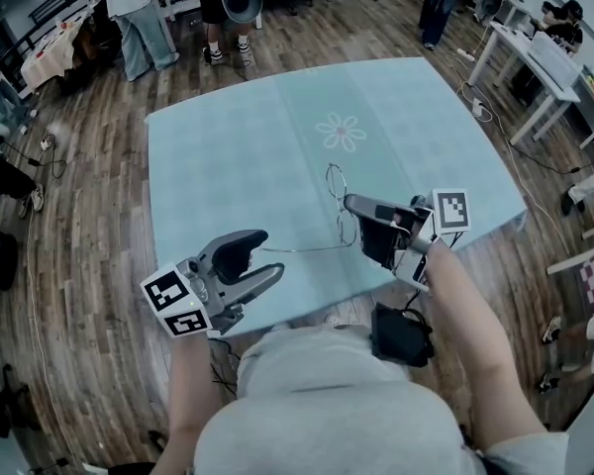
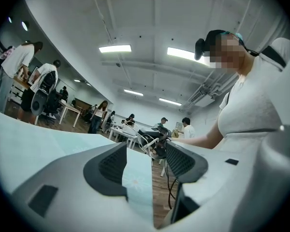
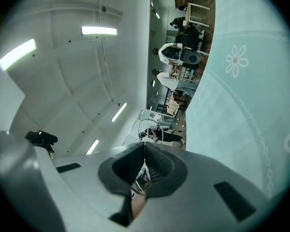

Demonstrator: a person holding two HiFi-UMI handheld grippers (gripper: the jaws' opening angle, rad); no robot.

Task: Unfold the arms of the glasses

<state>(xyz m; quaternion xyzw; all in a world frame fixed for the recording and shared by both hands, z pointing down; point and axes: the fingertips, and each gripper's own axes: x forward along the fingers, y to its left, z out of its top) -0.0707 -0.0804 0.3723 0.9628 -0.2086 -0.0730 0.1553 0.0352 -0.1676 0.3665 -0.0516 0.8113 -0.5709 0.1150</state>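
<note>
Torso: the person's grey-clad torso (image 1: pixel 327 404) fills the bottom of the head view, nearest of all.
Left gripper: the left gripper (image 1: pixel 260 263) is held level at the near edge of the bench. Its jaws are spread wide, and its own view shows only cloth and floor between the pads.
Right gripper: the right gripper (image 1: pixel 350 204) lies on its side, its jaws pressed together and pinching the glasses at the frame front.
Glasses: the glasses (image 1: pixel 337 183) are thin wire-rimmed ones, held over the near part of the bench. One lens ring pokes out past the jaw tips (image 3: pixel 150 128).
Arm: one arm (image 1: pixel 302 249) runs out from the frame towards the left gripper. Its tip ends just beside the spread jaws, and I cannot tell if it touches them.
Handling: probably very light, springy and easily bent. The lenses are likely slick and quick to smudge, and the hinges look delicate.
Where to hold: judged best at the bridge or rim, steadying the frame and swinging each arm from near its tip with a soft pinch.
Bench: the bench (image 1: pixel 208 186) carries a pale teal cloth (image 1: pixel 277 137) with a flower print (image 1: pixel 341 132) farther out.
</note>
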